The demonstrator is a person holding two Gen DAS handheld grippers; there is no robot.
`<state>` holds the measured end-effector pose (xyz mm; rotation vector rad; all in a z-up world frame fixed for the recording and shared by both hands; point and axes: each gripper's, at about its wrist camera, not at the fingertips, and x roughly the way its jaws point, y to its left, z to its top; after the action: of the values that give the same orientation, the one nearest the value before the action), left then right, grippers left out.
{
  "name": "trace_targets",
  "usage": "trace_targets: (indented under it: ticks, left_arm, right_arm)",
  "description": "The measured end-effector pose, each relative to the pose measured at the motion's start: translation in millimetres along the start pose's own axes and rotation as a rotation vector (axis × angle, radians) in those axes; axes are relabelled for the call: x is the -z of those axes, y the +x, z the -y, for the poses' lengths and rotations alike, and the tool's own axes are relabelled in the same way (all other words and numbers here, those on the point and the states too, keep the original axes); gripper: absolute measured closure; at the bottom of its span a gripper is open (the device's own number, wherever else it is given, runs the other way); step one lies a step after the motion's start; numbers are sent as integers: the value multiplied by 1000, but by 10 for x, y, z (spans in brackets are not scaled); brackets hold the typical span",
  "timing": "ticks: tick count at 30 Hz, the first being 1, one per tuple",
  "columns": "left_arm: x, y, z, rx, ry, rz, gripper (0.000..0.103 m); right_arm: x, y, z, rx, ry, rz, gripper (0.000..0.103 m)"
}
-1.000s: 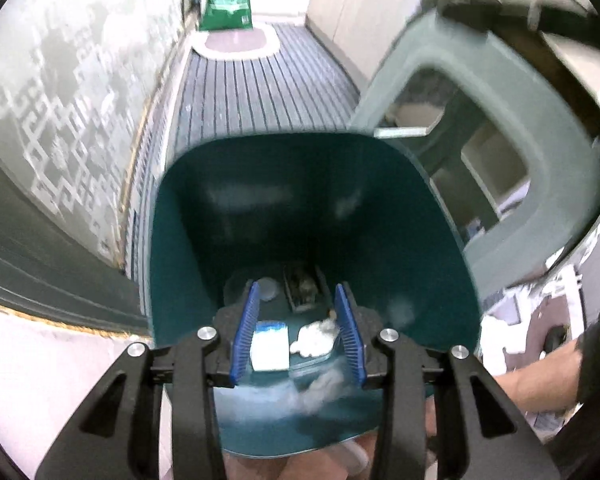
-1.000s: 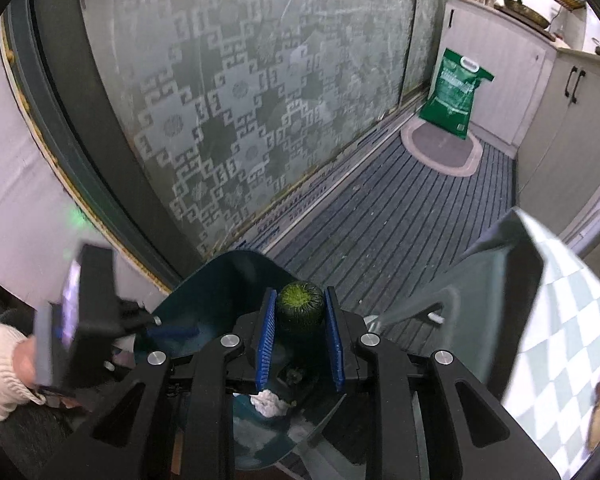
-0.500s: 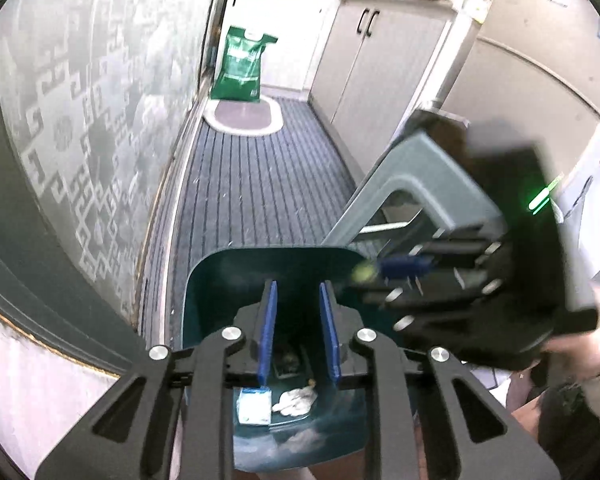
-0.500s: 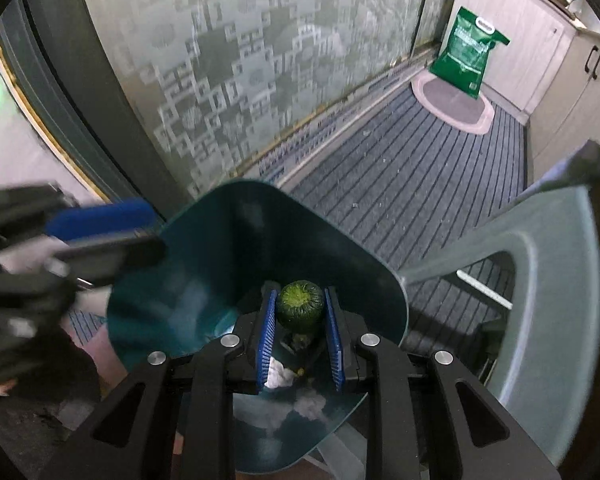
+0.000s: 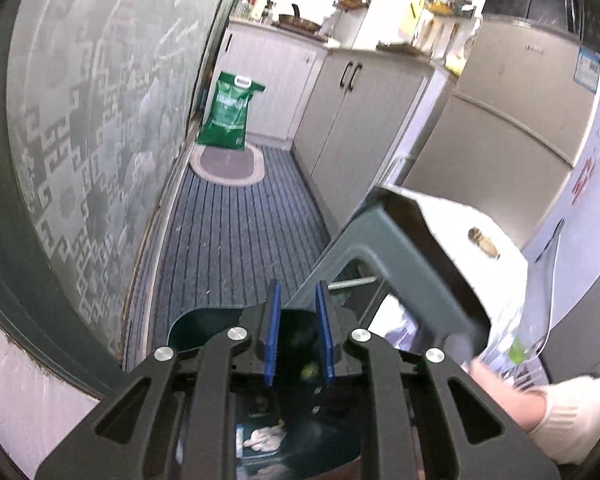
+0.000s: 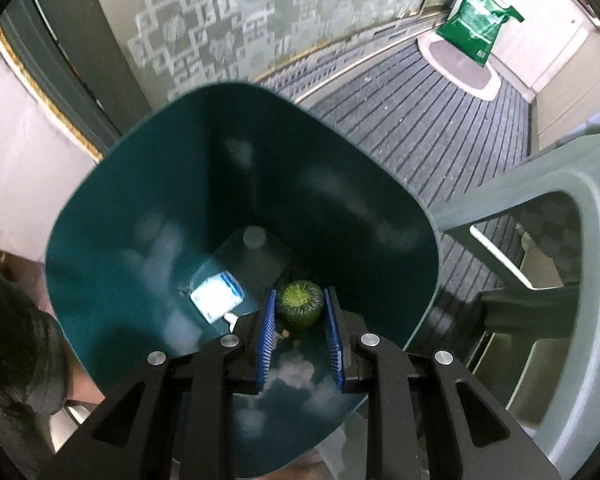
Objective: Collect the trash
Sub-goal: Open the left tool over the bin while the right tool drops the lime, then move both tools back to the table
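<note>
Holding a round green fruit (image 6: 300,305) tight between its blue pads, the right gripper (image 6: 300,334) points down into the dark green bin (image 6: 148,216). The fruit sits low inside the bin, near the right wall. A white packet (image 6: 217,296) lies flat on the bin's bottom, toward the left wall. The left gripper (image 5: 297,336) is squeezed closed with nothing in it, up above the bin's rim, with crumpled white paper (image 5: 265,437) on the bin's bottom below it
</note>
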<state>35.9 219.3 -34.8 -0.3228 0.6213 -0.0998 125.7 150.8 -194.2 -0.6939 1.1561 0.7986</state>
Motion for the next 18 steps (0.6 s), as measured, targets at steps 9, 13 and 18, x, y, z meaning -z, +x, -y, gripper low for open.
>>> trace_targets:
  ticks: [9,13,18]
  left_arm:
    - [-135,-86,72,11,-9,54,84]
    - [-181,-115,94,-3,-9,76,86]
    - [-242,-145,148,8,-20,104,86]
  right_arm:
    - [56,67,-27,24,-11,-9,74]
    - [101,0,-33,-2,-17,3,74]
    - [114,-118,-61,-31,-20,32,74]
